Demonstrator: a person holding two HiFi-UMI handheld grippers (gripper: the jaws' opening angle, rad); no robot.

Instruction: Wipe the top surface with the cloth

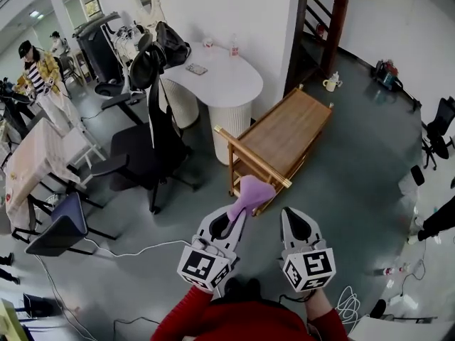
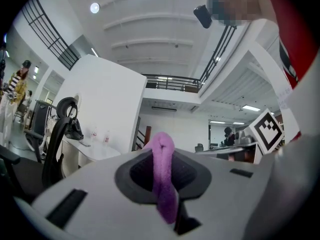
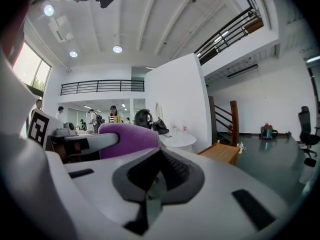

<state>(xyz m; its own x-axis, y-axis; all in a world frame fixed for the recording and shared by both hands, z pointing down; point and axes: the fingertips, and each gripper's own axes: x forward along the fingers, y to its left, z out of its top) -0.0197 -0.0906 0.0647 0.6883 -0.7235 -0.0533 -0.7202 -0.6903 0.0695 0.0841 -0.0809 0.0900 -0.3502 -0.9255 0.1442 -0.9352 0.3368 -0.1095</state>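
Near corner of cart (image 1: pixel 284 130) behind cloth (image 1: pixel 252 190)

We are looking down on the wooden cart (image 1: pixel 288 130). Its top is lying bare and open to a pass from above. A raised rail (image 1: pixel 250 155) is crossing the near end and is barring a low, level approach from our side. The white table (image 1: pixel 224 84) is crowding the cart's left side, and the black office chair (image 1: pixel 142 144) is filling the room farther left. We are seeing open grey floor (image 1: pixel 355 183) along the cart's right side. Loose cables (image 1: pixel 135 251) are trailing over the floor at our left. We are holding the left gripper (image 1: pixel 238 213) and right gripper (image 1: pixel 290 212) over clear floor, short of the rail.
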